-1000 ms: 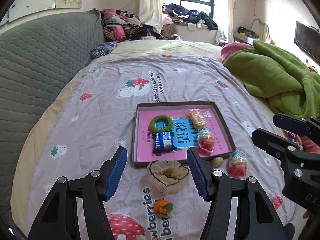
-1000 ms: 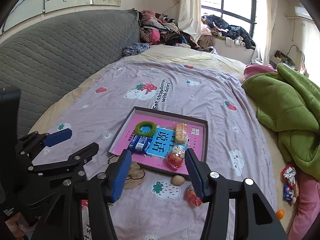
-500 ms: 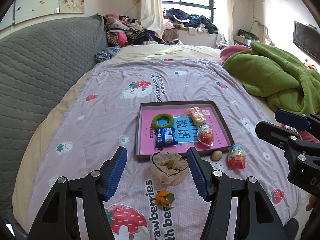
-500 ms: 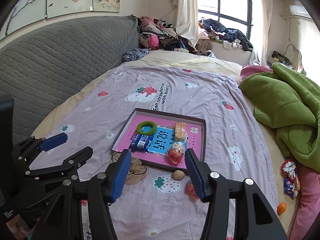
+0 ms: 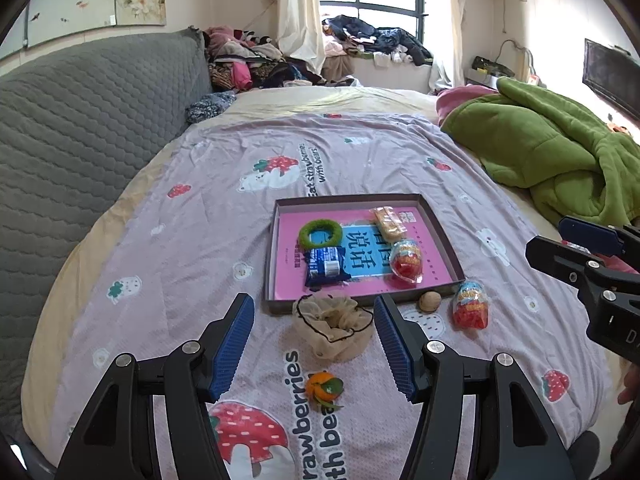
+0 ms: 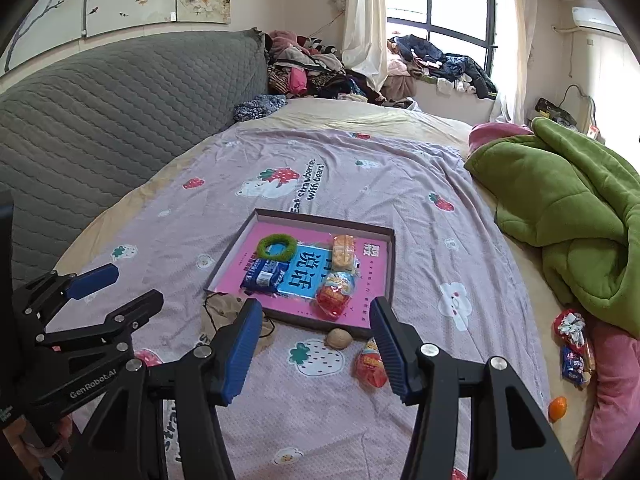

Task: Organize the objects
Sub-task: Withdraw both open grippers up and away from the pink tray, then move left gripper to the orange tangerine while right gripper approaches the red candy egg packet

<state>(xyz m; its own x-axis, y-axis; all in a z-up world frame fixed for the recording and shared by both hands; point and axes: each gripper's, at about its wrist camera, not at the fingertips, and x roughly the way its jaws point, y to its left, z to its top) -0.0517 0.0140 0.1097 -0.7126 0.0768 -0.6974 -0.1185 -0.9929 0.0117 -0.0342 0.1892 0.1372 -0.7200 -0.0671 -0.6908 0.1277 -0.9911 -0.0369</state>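
Change since a second ago: both of my grippers have drawn back and up from the bed, so the tray and loose items sit smaller and farther off in each view; nothing on the sheet has shifted.

Left gripper: fingers spread wide, holding nothing, hovering above the near end of the bed, pointed along it toward the window. The beige mesh pouch lies on the sheet between its blue pads (seen from above, not touched).

Right gripper: likewise wide apart and empty, hovering to the right of the left one, angled toward the tray's near right corner.

Shallow box tray, pink-lined, on the strawberry-print sheet. In it:
- green ring, far left
- blue snack packet, just in front of the ring
- wrapped biscuit, far right
- red egg-shaped packet, near right

Outside the tray, on the sheet:
- walnut, just beside the near edge
- second red egg-shaped packet, right of the walnut
- small orange with leaves, nearest me

Green blanket bunched at the right side.
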